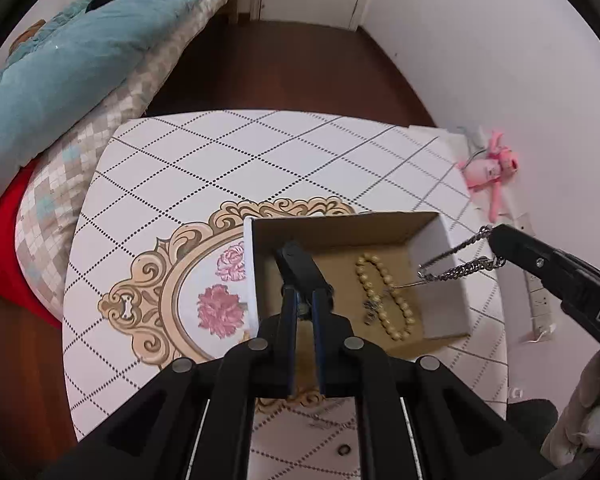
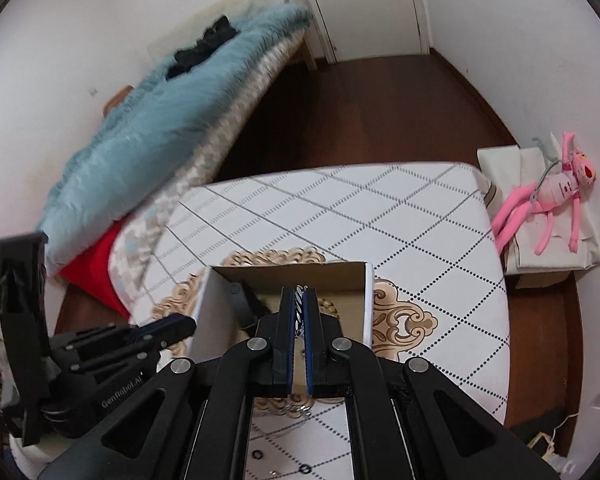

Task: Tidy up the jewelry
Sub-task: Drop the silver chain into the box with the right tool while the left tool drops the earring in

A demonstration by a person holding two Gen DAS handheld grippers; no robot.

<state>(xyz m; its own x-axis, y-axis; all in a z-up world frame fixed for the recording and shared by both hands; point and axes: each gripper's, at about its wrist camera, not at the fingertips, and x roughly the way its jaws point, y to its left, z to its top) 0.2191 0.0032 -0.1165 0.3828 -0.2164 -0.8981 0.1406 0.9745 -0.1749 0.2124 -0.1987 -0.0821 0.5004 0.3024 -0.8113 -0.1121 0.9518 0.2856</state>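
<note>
grippers angled down over cardboard box (image 1: 340, 236): right gripper (image 2: 299, 308) clamps silver chain (image 1: 456, 268), left gripper (image 1: 300, 280) nearly closed, empty.

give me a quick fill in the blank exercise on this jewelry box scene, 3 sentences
1. The right hand-held gripper is shut on a silver ____.
2. The bead bracelet lies inside the cardboard ____.
3. The soft toy beside the table is coloured ____.

Missing words: chain; box; pink

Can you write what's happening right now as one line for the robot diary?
right gripper: shut on silver chain, over cardboard box | left gripper: shut, empty, over box | in box: bead bracelet
</note>
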